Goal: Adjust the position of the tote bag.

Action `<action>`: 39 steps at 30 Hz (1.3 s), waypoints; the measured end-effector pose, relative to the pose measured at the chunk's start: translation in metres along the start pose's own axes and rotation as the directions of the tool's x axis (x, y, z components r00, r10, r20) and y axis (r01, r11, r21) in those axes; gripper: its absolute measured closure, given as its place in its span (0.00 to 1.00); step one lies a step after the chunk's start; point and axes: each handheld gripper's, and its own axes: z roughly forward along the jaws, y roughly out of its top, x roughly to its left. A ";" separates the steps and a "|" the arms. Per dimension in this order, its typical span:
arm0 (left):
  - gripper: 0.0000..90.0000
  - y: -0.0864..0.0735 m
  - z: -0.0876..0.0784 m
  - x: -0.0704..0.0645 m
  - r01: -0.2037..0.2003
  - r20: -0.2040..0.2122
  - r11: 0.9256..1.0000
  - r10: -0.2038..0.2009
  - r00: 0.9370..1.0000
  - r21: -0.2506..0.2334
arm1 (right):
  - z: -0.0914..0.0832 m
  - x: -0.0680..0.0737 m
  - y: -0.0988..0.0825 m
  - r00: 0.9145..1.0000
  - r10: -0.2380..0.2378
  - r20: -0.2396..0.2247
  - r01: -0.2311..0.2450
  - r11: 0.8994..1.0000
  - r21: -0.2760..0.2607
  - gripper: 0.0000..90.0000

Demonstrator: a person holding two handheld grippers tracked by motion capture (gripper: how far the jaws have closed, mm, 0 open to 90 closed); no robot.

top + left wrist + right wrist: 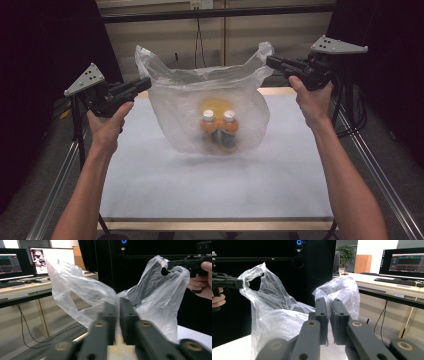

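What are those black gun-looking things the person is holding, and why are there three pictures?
They are hand-held grippers: tools with two black jaws that pinch. The top picture comes from a camera above the table. The other two come from small cameras riding on each tool, looking along its jaws. The left gripper and the right gripper each pinch one handle of a thin see-through plastic bag, with the jaws shut on the plastic, holding it up between them. Inside the bag stand two orange bottles with white caps.
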 end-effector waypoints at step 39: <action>0.32 -0.031 -0.037 -0.014 0.023 -0.050 1.000 -0.024 0.998 -0.008 | -0.045 0.075 -0.019 0.990 -0.019 -0.137 0.016 1.000 -0.021 0.20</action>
